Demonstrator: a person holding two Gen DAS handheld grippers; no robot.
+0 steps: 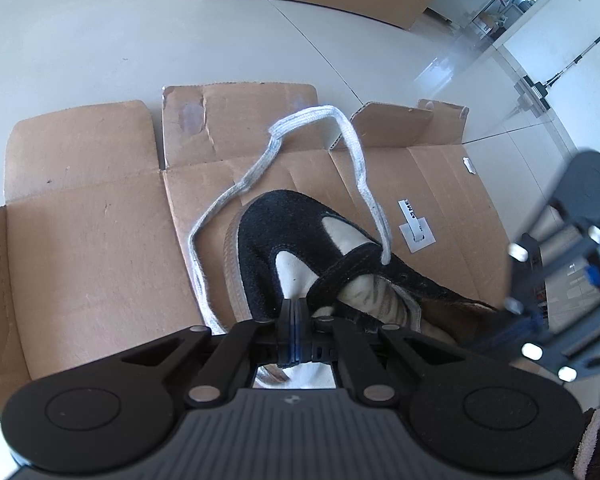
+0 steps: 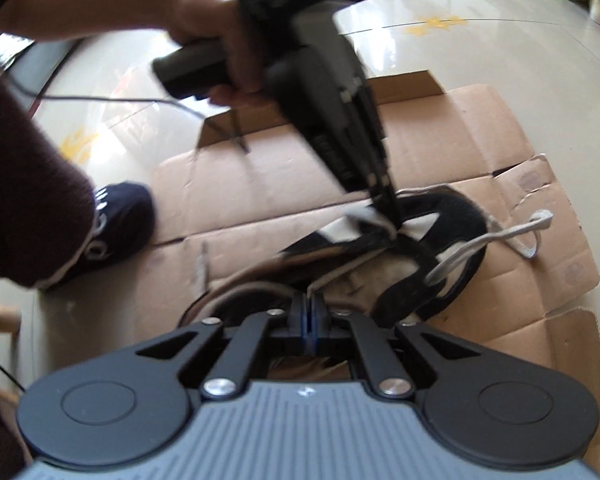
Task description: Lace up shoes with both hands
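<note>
Here, the left gripper [image 1: 296,312], jaws closed, pinches the black suede shoe [image 1: 284,232] on flattened brown cardboard [image 1: 92,216]; the right gripper [image 2: 309,312], closed, nips the white flat lace [image 2: 460,252] just ahead.

A black suede shoe [image 1: 276,240] with cream panels and a tan sole edge is seen on plain brown cardboard [image 1: 92,216]. A pale grey-white lace [image 1: 356,152] is looped toward twelve o'clock. A white label [image 1: 416,224] with black print is seen at three o'clock. In the right wrist view, a dark maroon sleeve [image 2: 24,184] and a navy shoe [image 2: 120,224] with white markings are shown at nine o'clock.
</note>
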